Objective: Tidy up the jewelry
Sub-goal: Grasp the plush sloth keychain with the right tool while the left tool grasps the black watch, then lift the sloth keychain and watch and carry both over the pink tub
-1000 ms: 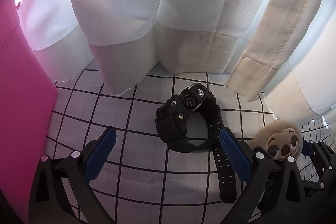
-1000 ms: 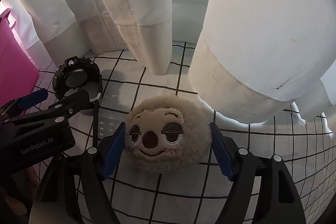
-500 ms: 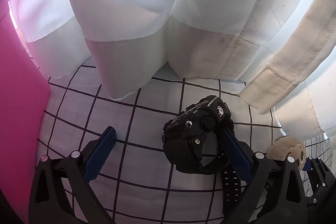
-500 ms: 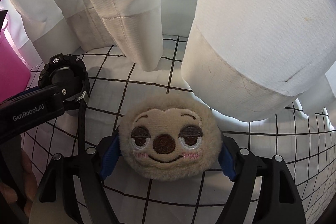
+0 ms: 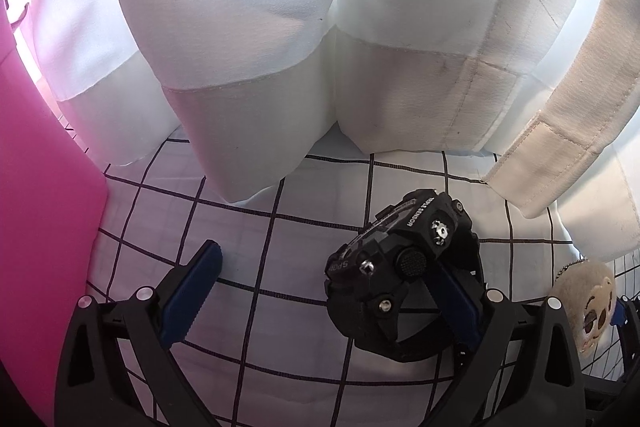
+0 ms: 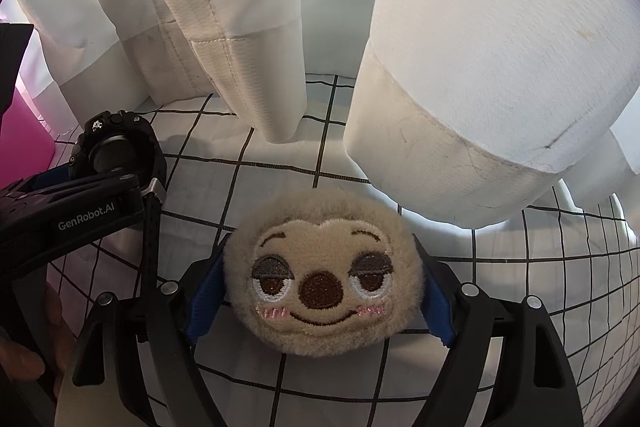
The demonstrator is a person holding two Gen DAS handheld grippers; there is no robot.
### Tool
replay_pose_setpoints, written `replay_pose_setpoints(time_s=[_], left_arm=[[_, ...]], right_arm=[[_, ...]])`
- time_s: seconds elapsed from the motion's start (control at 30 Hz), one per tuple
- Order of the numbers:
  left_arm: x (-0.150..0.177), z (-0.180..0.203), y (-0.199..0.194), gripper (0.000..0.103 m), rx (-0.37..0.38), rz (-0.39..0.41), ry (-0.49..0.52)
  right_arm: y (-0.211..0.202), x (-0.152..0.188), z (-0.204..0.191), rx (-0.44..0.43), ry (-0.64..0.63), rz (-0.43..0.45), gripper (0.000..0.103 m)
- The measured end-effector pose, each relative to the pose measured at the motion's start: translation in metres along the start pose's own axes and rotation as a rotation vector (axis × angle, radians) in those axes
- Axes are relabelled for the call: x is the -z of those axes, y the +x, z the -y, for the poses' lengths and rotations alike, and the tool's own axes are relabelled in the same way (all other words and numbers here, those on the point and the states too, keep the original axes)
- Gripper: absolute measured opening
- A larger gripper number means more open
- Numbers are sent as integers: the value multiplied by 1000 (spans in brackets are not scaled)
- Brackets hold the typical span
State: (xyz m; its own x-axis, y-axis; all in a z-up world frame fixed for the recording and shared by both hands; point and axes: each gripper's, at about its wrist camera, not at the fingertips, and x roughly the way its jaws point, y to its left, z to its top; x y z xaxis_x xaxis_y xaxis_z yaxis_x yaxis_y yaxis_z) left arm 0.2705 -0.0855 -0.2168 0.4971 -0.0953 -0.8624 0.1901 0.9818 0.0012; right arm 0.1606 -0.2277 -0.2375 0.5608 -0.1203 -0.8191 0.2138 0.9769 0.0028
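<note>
- The left gripper [image 5: 320, 301] has its blue pads spread wide, nothing pinched. One pad [image 5: 192, 297] is over bare cloth, and the other is threaded through the loop of the black watch [image 5: 394, 277], so the watch sits on that finger, not between the two.
- Over on the right gripper [image 6: 320, 301], the jaws are opening, with the plush sloth face [image 6: 322, 271] between them. The blue pads [image 6: 204, 297] flank its fur on both sides, but whether they're pressing it I cannot tell.
- Taking the watch as the landmark: it lies on the checked cloth [image 5: 256, 227], tipped up on its side. The plush charm is just beside it, the pink box [image 5: 40, 227] is well apart on the other side, and the white curtain [image 5: 248, 47] hangs close behind.
- Risk, as I read it: closing the left jaws now would catch only the near side of the watch, and the case could twist or slide off the finger.
- Another one: the strap trails back under the gripper, so a lift could snag it on the cloth or on the neighbouring gripper, which is very near.
- The plush is soft and round. A loose or off-centre grip could let it roll out.
- Writing: the watch case reads "SPORT" and what looks like "TRIPLE SENSOR". The left gripper's body, seen from the right camera, reads "GenRobot.AI" [image 6: 86, 221].
</note>
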Motion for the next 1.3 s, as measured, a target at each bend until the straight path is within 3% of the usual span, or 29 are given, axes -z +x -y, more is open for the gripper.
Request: replay_pose_setpoints(time_s=[0.2, 0.23, 0.27, 0.57, 1.0, 1.3], left_arm=[[8, -8, -16, 52, 39, 22, -17], [8, -7, -17, 39, 51, 23, -16], [8, -6, -17, 36, 45, 20, -16], [22, -30, -29, 31, 55, 19, -46], [52, -64, -56, 27, 71, 57, -103], [57, -60, -88, 27, 78, 108, -93]], right_arm=[[-6, 6, 0, -4, 10, 4, 76], [-8, 7, 0, -4, 12, 6, 75], [-9, 9, 0, -4, 12, 8, 72], [-23, 24, 1, -20, 37, 29, 62], [-60, 49, 12, -52, 65, 105, 61], [-81, 48, 21, -73, 66, 143, 61]])
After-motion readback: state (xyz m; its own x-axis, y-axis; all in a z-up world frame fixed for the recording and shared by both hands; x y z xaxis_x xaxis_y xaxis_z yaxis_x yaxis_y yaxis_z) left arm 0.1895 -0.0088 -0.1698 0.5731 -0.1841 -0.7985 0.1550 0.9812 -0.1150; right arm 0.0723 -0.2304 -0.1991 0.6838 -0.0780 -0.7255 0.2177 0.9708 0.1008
